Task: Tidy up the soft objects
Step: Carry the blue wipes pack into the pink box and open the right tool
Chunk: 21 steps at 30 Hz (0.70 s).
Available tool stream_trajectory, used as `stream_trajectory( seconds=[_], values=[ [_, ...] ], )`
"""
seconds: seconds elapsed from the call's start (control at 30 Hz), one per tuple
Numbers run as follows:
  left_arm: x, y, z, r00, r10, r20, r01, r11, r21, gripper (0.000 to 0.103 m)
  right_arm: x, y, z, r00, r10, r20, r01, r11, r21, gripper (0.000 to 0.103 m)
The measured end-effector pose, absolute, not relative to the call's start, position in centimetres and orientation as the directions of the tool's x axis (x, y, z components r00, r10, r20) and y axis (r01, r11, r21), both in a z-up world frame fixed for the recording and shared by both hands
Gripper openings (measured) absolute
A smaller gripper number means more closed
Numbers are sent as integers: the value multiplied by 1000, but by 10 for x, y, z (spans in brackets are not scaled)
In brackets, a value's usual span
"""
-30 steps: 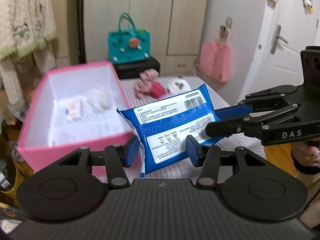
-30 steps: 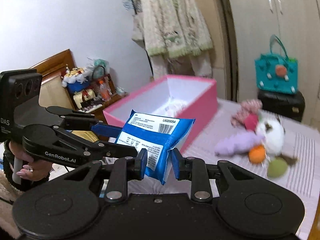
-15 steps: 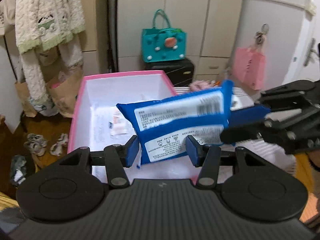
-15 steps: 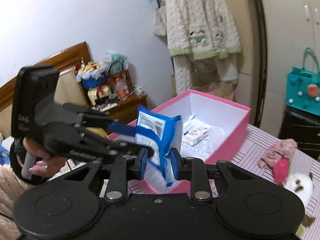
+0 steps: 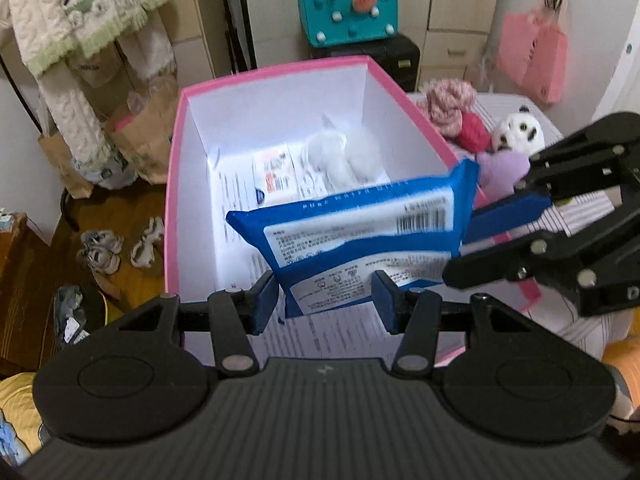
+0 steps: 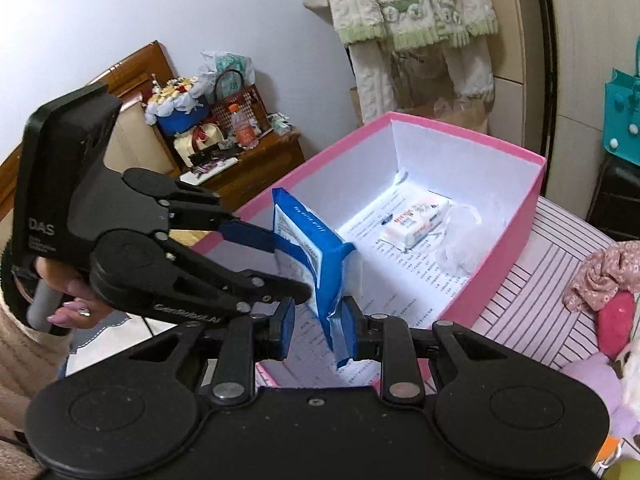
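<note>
The left tool (image 5: 326,300) is clenched on the bottom edge of the blue wipes pack (image 5: 356,236), held above the near end of the pink box (image 5: 172,200). A small white packet (image 5: 274,172) and a white pouch (image 5: 340,156) lie inside. The right tool (image 6: 318,320) grips the pack's right end. Plush toys (image 5: 516,132) lie on the striped worktop (image 6: 532,312) beside the box's right wall.

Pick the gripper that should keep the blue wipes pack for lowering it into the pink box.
Probably left. The left gripper spans the blue wipes pack's broad lower edge over the pink box; the right gripper pinches only one end seam.
</note>
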<state>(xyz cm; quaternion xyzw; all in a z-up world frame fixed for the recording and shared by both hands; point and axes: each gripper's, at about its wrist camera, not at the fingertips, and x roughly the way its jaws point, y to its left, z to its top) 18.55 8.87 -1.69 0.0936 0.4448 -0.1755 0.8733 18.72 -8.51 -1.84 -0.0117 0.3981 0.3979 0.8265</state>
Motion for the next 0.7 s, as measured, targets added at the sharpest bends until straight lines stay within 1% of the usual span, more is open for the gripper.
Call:
stream_trajectory(
  seconds=[0.03,0.1,0.17,0.23,0.3,0.53,0.7],
  values=[
    [186,88,-18,542,-215,-812,389,921,16,49,188,-84,-20,373,636,-676,-659,694,289,32],
    [185,80,-20,571,-153,-806,391,915,103,49,189,-82,-22,394,607,-690,-649,715,260,32],
    [184,75,-21,570,-117,-813,398,905,148,49,190,-78,-25,406,582,-704,-648,727,227,32],
    [185,74,-22,538,-113,-835,405,903,139,49,193,-76,-27,411,563,-717,-647,734,205,32],
    [184,75,-18,537,-99,-838,403,902,152,49,193,-76,-26,419,551,-722,-646,740,190,32],
    [157,81,25,599,-106,-794,381,909,166,49,175,-86,4,458,546,-701,-652,743,153,32],
    [121,73,56,658,-136,-741,404,894,195,49,143,-102,35,494,552,-672,-661,740,122,33]
  ],
)
